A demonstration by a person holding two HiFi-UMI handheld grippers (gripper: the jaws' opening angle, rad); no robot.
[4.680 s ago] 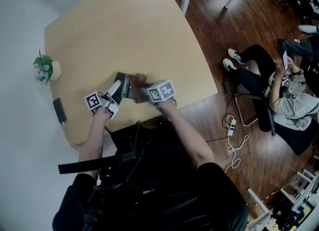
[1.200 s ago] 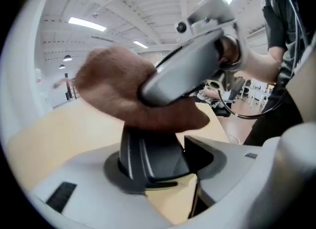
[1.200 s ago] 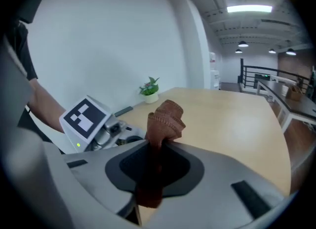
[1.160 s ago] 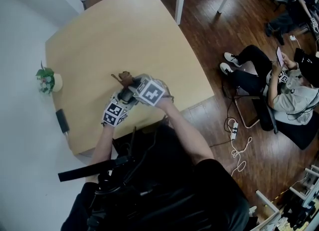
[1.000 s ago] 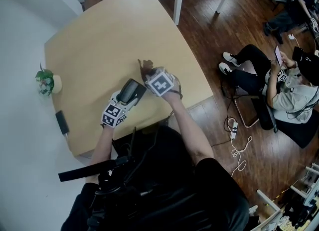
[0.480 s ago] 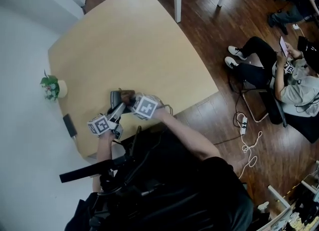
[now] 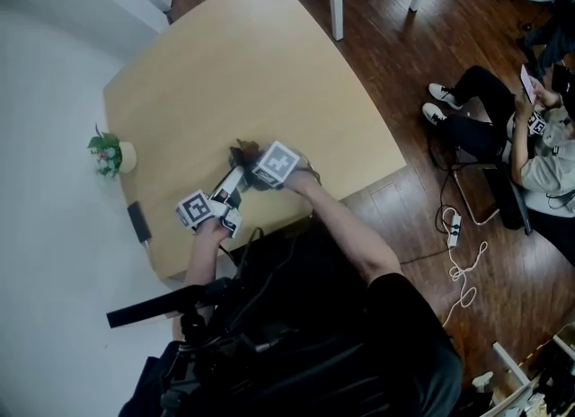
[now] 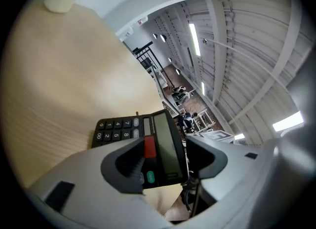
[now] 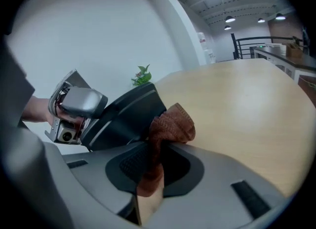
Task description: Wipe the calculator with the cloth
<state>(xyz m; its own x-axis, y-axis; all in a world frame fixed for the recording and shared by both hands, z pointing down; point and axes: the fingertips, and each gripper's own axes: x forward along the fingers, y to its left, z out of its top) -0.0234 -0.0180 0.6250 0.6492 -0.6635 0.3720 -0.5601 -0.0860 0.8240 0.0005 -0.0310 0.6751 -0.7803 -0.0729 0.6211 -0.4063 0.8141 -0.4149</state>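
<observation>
The left fingers (image 8: 126, 166), having just been opening a little, are holding the calculator (image 8: 160, 144) tilted up at the counter's (image 7: 269, 65) 6 o'clock edge. The right fingers (image 9: 131, 166) are pinching the cloth (image 9: 170, 124) by its back. I'd be firming the hold and sweeping in overlapping strokes.

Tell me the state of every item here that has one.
calculator: tilted up, held at one end.
cloth: bunched, pinched, at the calculator's back.
left gripper: closed on calculator, jaws just eased wider.
right gripper: shut on cloth.
potted plant: upright on table.
</observation>
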